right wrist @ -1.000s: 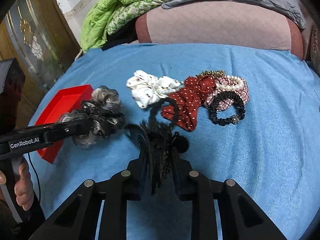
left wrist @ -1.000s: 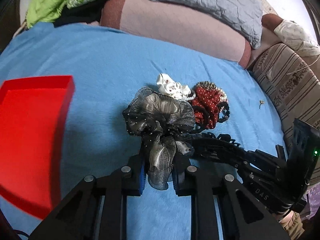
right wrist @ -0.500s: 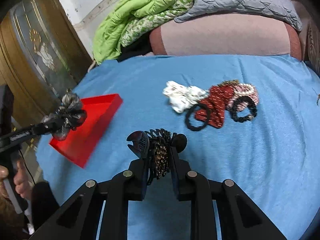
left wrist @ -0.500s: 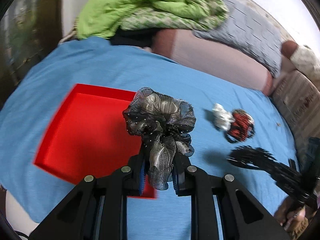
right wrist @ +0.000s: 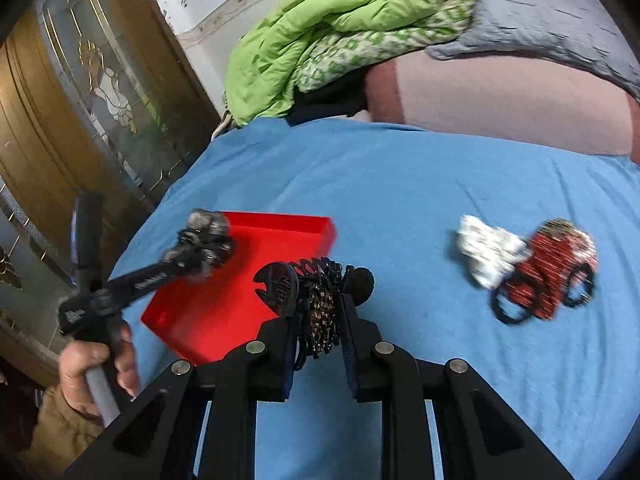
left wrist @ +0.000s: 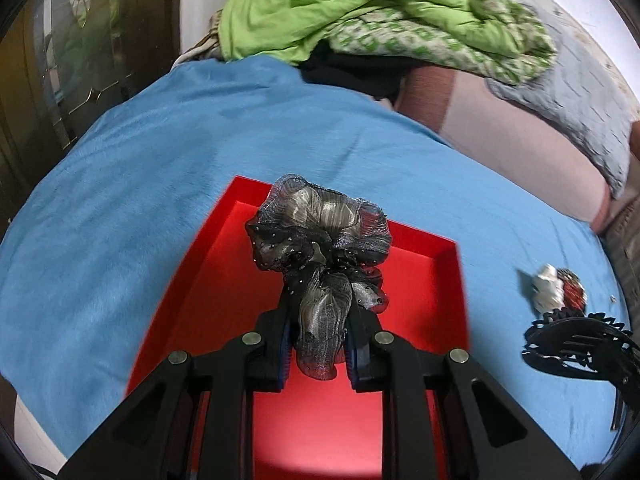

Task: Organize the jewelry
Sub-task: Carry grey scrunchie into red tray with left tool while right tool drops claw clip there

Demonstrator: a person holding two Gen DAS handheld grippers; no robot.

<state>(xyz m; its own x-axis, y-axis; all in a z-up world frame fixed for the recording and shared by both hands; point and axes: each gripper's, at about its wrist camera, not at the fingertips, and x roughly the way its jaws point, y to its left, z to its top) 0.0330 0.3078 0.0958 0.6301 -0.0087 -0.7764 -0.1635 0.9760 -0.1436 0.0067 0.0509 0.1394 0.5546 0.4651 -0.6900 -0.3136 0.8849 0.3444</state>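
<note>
Scrunchie point(left wrist: 320, 236) now over tray point(left wrist: 224, 280); right view adds hand point(right wrist: 94, 376).

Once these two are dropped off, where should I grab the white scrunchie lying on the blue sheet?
Probably pinch the white scrunchie on its free left lobe, coming from above and from the tray side. Its right edge appears to press against the red dotted scrunchie and a black hair tie, so jaws entering there would likely snag them. Blur hides finer folds.

Both wrist views over red tray point(left wrist: 420, 240)
</note>
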